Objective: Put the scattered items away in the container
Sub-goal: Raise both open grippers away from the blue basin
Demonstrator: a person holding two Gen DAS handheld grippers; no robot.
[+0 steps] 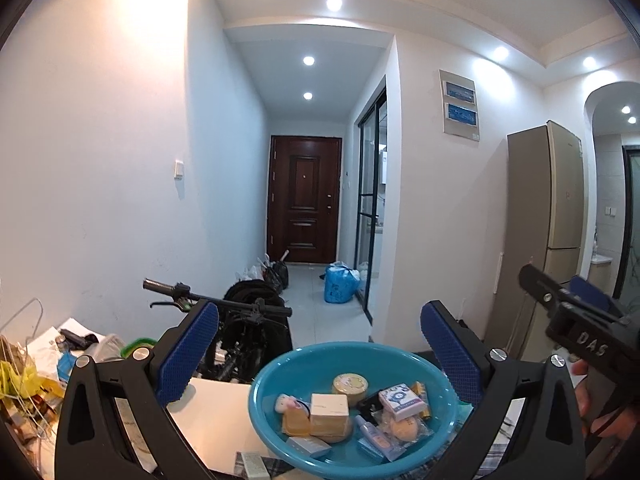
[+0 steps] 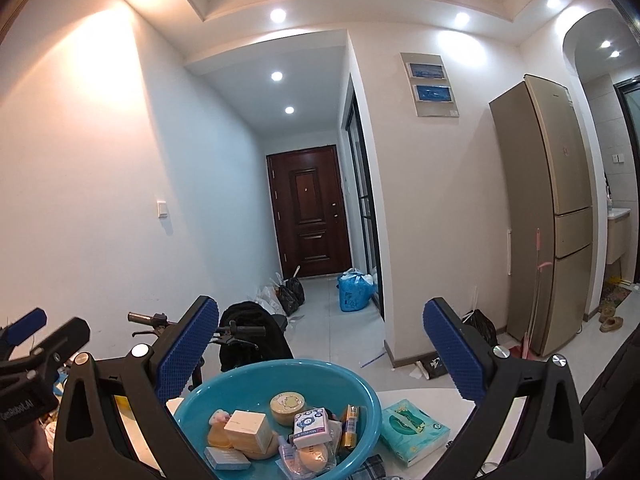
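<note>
A teal plastic basin [image 1: 276, 372] [image 2: 192, 408] stands on the white table and holds several small items: a cream box [image 1: 329, 408] [image 2: 248, 428], a round tin [image 1: 350, 385] [image 2: 288, 402], a blue-and-white packet [image 1: 400, 400] [image 2: 312, 428], soaps and small bottles. My left gripper [image 1: 320, 352] is open above the basin's near side, nothing between its blue pads. My right gripper [image 2: 320, 354] is open too, raised over the basin and empty. A green tissue pack [image 2: 414, 434] lies on the table right of the basin. A small box [image 1: 256, 465] lies at the basin's near left.
Clutter of papers, yellow bags and a wire hanger [image 1: 24, 360] fills the table's left end. A black scooter [image 1: 240, 320] stands behind the table. A hallway with bags [image 2: 354, 292] leads to a brown door; a beige fridge [image 2: 556, 216] stands at right. A hand [image 1: 600, 408] holds the right gripper.
</note>
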